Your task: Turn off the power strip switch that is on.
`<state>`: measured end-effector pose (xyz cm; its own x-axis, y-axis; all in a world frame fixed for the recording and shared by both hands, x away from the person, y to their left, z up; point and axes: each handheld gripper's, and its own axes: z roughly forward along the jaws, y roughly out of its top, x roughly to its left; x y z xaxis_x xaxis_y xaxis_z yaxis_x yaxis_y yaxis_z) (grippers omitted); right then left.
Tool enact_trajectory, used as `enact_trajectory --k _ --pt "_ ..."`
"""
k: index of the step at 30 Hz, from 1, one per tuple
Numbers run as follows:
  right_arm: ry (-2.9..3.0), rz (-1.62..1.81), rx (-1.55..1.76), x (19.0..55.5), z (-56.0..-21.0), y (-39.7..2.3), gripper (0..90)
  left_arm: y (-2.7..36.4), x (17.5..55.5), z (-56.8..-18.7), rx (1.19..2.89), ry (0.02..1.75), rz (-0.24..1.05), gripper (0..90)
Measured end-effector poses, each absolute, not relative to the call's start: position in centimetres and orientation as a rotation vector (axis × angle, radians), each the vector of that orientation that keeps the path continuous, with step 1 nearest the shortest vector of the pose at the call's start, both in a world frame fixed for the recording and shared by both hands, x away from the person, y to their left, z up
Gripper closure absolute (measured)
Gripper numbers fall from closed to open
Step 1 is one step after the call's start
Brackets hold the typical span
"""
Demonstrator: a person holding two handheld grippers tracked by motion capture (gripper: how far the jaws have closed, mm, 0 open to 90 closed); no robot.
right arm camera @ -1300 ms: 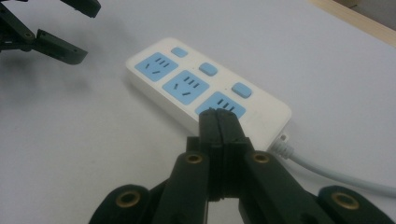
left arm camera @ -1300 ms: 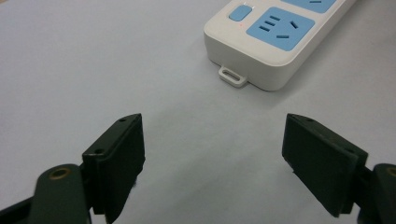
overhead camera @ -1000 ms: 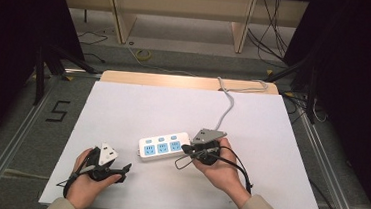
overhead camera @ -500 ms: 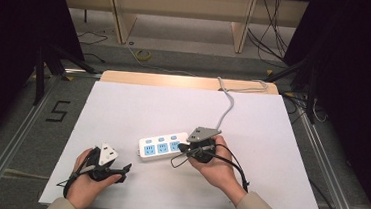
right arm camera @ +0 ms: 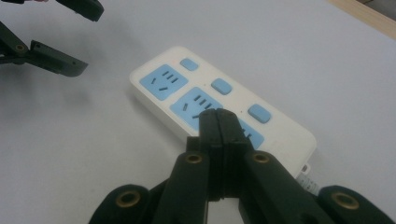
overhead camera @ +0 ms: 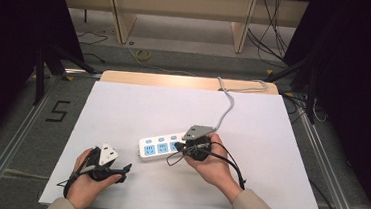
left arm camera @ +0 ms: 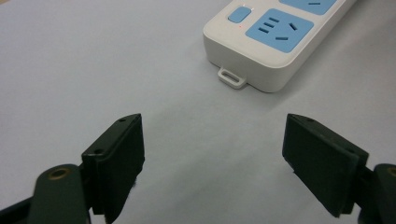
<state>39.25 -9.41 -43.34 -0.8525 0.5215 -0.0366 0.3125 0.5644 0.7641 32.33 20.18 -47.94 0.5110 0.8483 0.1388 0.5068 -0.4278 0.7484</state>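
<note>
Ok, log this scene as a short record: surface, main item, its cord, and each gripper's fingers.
surface: white table top
main item: white power strip with blue sockets, lying flat
cord: grey cable runs from the strip to the far table edge
left gripper: fingers wide apart, nothing between them, short of the strip's end
right gripper: fingers pressed together, empty, tips over the strip's sockets; contact cannot be told

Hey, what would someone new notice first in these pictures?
Probably the white power strip with blue sockets, lying mid-table on the white sheet, its grey cord running off the far edge. The right gripper, jaws shut, hovers over the strip's sockets. The left gripper waits open near the strip's end, nothing between its jaws.
</note>
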Motion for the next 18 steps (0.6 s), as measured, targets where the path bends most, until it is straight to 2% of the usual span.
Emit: enact_trajectory --k 18 --pt "2.558 1.144 0.682 40.1 -43.3 -7.9 90.0 20.1 32.3 -47.9 2.105 1.1 0.676 20.7"
